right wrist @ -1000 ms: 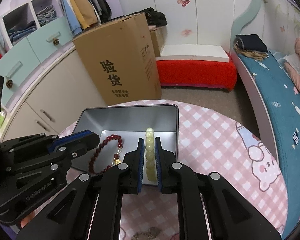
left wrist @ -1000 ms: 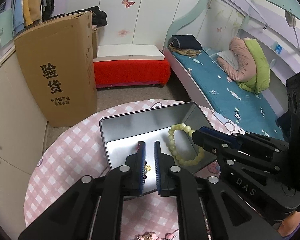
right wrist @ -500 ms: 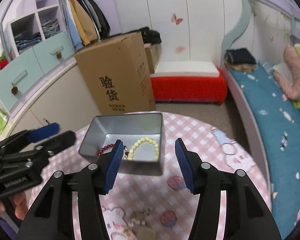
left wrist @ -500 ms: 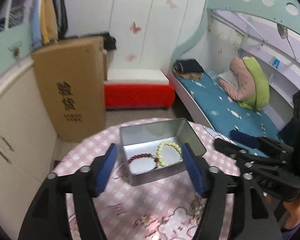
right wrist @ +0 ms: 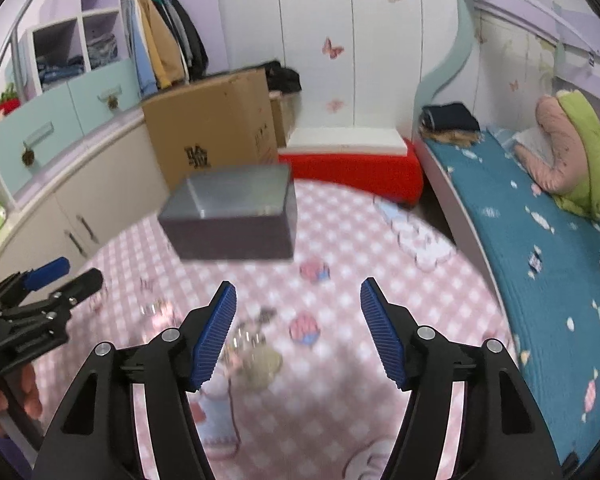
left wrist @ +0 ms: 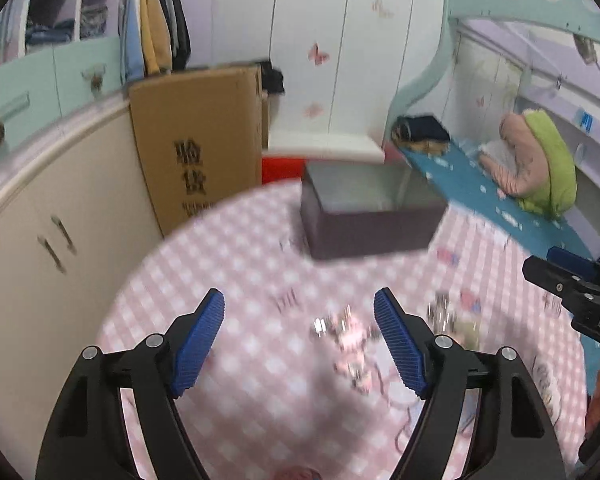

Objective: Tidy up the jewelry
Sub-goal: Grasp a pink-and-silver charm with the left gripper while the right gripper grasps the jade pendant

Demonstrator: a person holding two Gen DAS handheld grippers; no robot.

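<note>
A grey metal tin stands at the far side of the round pink checked table; its inside is hidden from this low angle. It also shows in the right wrist view. My left gripper is open and empty, low over the table, with blurred small pink jewelry between its fingers. My right gripper is open and empty; a blurred pale jewelry piece lies by its left finger. The other gripper shows at the right edge of the left view and the left edge of the right view.
A tall cardboard box and a red bench stand beyond the table. Cream cabinets curve along the left. A bed with a blue cover runs along the right.
Both grippers opened from shut, released the bracelets in the tin, and pulled back and down toward the near side of the table. The view is now motion-blurred.
</note>
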